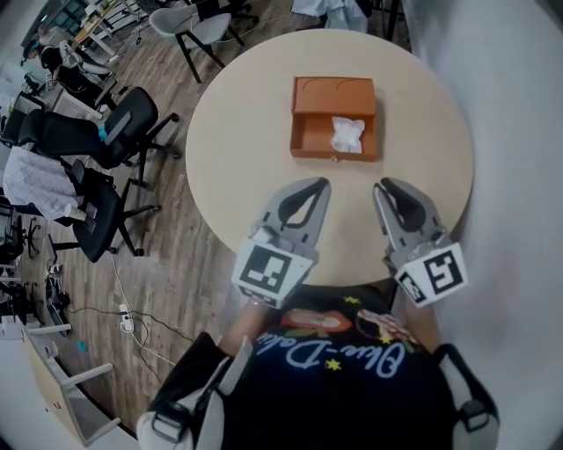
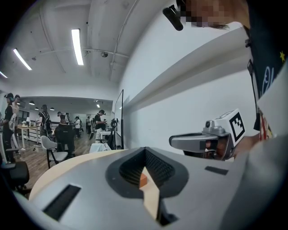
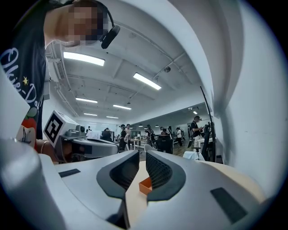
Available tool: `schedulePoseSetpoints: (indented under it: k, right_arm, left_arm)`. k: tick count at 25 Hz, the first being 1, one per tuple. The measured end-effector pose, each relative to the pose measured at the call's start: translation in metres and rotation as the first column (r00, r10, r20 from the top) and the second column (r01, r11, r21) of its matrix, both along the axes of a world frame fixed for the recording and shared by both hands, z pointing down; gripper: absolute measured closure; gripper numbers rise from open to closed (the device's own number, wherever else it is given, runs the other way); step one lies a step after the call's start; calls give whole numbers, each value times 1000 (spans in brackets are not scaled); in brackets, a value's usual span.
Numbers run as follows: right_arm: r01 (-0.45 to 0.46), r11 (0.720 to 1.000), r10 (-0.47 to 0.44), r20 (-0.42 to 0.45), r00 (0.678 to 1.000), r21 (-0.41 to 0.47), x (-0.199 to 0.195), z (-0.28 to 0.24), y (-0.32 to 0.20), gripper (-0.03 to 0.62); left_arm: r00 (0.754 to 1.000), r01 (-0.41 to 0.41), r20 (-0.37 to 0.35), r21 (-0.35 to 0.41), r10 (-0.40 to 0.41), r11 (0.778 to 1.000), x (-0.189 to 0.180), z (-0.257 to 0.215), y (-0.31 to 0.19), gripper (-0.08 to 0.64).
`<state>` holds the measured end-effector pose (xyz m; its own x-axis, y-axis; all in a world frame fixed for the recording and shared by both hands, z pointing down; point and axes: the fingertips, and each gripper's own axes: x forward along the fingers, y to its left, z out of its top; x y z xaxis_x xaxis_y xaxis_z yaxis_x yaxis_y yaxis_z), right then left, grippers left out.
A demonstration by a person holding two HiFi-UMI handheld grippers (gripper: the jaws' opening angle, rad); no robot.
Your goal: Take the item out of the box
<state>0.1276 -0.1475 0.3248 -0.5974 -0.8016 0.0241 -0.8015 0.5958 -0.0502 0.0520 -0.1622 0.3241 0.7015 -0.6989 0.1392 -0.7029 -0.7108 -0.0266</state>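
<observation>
An orange box (image 1: pixel 334 119) lies with its lid flipped back on the far half of the round beige table (image 1: pixel 237 132). A crumpled white item (image 1: pixel 347 134) rests in the box's right side. Both grippers hover over the table's near half, short of the box and pointing at it. My left gripper (image 1: pixel 324 183) has its tips together and holds nothing. To its right, my right gripper (image 1: pixel 379 187) shows a narrow gap between its jaws, also empty. A sliver of the box (image 2: pixel 142 180) peeks through the left gripper (image 2: pixel 145 149). A corner of the box (image 3: pixel 146 185) shows in the gap of the right gripper (image 3: pixel 142 155).
Black office chairs (image 1: pixel 123 123) stand on the wood floor left of the table, and grey chairs (image 1: pixel 189 26) at the back. A white wall (image 1: pixel 519 132) runs close along the right. Cables and a power strip (image 1: pixel 126 318) lie on the floor at left. People stand far off.
</observation>
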Motion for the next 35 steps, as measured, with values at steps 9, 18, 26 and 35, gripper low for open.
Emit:
schedulePoseSetpoints:
  k: [9,18,26,35]
  right_arm:
    - [-14,999,10,-86,996,-53,-14,24,-58,548]
    - [-39,994,16,-220,975,-99,-23,63,-113,528]
    - [-105,969,38,-284,958,-225,-28,102,-156,511]
    - [-180,933,43,-398,916,-312,-27,151,-194,502]
  left_arm:
    - [1000,0,4,-26,0,1000,-20,16,-49,575]
    - [1000,-3,-8,-69,3,998,-37,37,-90,575]
    - [1000,-27,-4,-98,27,995,-48,56,-119,575]
    - [998,-68,-12,-112,67,991,-53,74,-148,575]
